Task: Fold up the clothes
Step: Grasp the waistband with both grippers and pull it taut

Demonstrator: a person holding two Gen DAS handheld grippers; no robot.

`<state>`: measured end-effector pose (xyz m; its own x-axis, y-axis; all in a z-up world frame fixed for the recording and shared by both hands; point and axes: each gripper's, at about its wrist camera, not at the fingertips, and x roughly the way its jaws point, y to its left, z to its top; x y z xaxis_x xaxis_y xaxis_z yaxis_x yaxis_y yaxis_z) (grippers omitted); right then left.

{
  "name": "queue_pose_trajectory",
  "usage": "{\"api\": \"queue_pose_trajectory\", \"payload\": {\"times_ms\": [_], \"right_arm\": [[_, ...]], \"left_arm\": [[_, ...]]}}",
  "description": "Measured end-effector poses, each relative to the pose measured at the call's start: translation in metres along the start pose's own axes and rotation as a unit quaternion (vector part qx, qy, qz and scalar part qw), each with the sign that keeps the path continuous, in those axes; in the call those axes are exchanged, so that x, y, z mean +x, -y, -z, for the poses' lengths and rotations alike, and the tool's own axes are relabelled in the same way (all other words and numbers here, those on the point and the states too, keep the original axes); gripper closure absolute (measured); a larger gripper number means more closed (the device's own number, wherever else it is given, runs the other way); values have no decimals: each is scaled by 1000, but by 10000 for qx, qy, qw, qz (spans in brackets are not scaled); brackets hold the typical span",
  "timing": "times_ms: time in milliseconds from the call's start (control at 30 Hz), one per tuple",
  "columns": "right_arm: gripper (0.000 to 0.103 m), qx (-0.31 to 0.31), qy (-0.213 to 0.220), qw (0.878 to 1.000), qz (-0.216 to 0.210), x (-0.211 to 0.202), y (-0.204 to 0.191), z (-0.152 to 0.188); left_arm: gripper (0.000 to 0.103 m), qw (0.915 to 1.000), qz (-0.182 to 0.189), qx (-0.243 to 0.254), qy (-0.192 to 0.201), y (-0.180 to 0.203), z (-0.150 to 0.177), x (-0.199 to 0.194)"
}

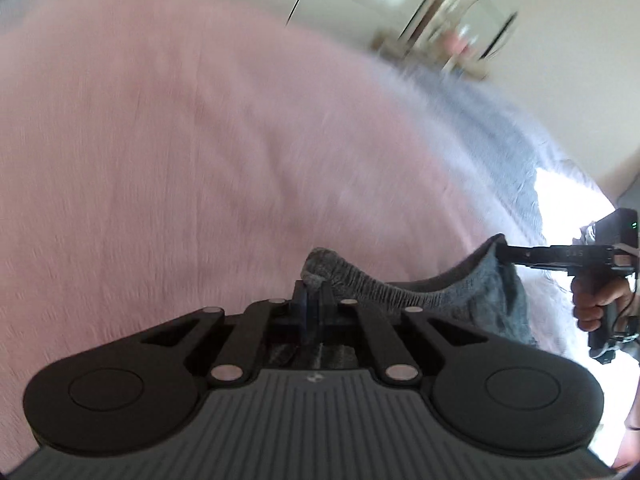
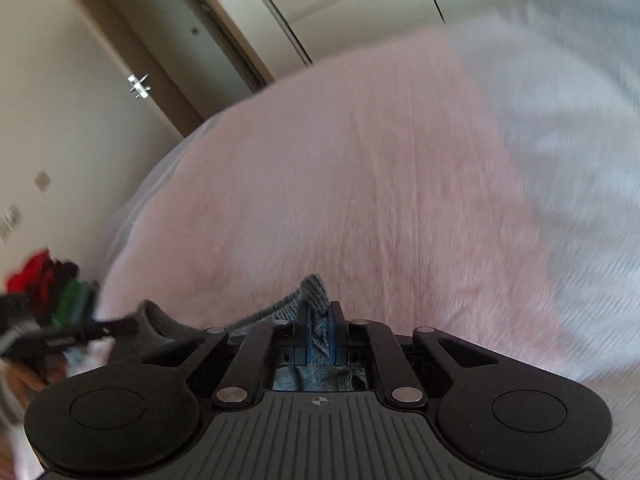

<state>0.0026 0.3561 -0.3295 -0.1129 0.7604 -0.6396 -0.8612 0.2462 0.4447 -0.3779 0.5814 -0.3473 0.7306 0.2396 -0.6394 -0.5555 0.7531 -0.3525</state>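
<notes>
A grey knit garment (image 1: 400,292) with a ribbed hem hangs stretched between my two grippers above a pink fuzzy blanket (image 1: 200,160). My left gripper (image 1: 314,296) is shut on one end of the hem. My right gripper (image 2: 319,316) is shut on the other end of the garment (image 2: 312,292). In the left wrist view the right gripper (image 1: 504,250) shows at the right, pinching the cloth. In the right wrist view the left gripper (image 2: 128,326) shows at the lower left. Both views are blurred by motion.
The pink blanket (image 2: 360,180) covers a bed, with a white and grey cover (image 2: 560,120) beside it. A door (image 2: 160,60) and wardrobe panels stand behind. Red and green clothes (image 2: 48,284) lie at the left. A mirror (image 1: 484,28) stands far back.
</notes>
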Motion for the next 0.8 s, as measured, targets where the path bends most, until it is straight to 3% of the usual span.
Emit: {"api": "queue_pose_trajectory", "payload": {"times_ms": [67,133,200,233,267,300,333,467,500,567,600,633,667,700,800], "right_arm": [[97,-292,-147,9988,371,19,-1,8],[96,-349,-428,9964,639,42,4,15],[82,-209,-624,9955,677,57,10,18],[69,-152,-553,9959,701,53,10,16],[38,-95,-481,9962,725,49,10,15],[27,-41,-409,9964,747,44,11,13],[27,-6,-334,9966,757,37,12,13],[27,-129,-580,9955,737,23,18,12],[27,-200,-680,9949,711,25,19,14],[32,-338,-873,9934,655,30,21,17],[42,-390,-932,9930,611,36,20,19],[69,-447,-997,9923,578,41,20,21],[91,-516,-1053,9915,555,47,19,23],[92,-647,-1041,9907,583,49,16,24],[97,-947,-656,9914,621,38,6,27]], "left_arm": [[101,9990,-264,350,-49,8,7,10],[100,9966,-503,516,-401,7,14,35],[100,9926,-704,709,-687,6,19,56],[99,9918,-716,751,-751,7,18,61],[99,9918,-717,737,-757,8,16,61],[95,9925,-707,665,-748,7,15,58],[92,9932,-691,566,-741,6,14,53],[79,9954,-481,217,-805,-3,8,40],[71,9954,-391,162,-858,-4,6,38],[67,9928,-279,295,-1131,-5,5,44],[69,9908,-259,446,-1247,-4,6,49],[73,9900,-265,561,-1263,-2,7,52],[93,9900,-286,653,-1217,0,7,53],[98,9898,-308,745,-1171,2,7,55],[99,9897,-500,1088,-780,11,9,45]]}}
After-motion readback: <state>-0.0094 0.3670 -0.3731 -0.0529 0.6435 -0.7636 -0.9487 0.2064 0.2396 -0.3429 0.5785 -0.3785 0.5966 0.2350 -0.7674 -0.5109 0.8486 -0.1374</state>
